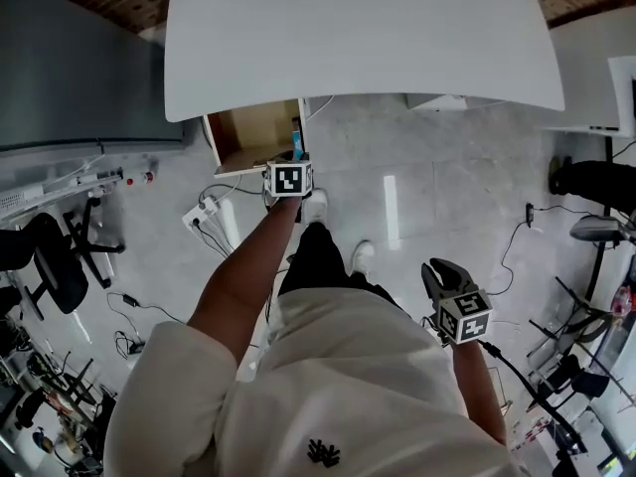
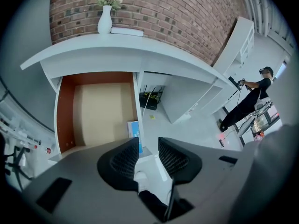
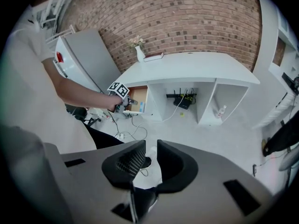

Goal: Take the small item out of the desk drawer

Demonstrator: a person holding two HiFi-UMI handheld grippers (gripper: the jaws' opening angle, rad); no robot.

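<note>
Under the white desk (image 1: 358,38) the drawer (image 1: 248,132) stands pulled out, its wooden inside showing. A small blue box (image 1: 297,143) stands in the drawer's front right corner. In the left gripper view the blue box (image 2: 134,130) lies just beyond my left gripper (image 2: 148,146), whose jaws stand a little apart with nothing between them. In the head view the left gripper (image 1: 293,163) hovers at the drawer's front edge. My right gripper (image 1: 442,272) hangs low at my right side, far from the drawer. Its jaws (image 3: 151,148) are close together and empty.
A white vase (image 2: 104,20) and a book (image 2: 127,31) sit on the desk top. A power strip with cables (image 1: 199,214) lies on the floor left of my feet. Office chairs (image 1: 50,256) stand left, a grey cabinet (image 1: 60,68) behind them. Another person (image 2: 247,101) stands far right.
</note>
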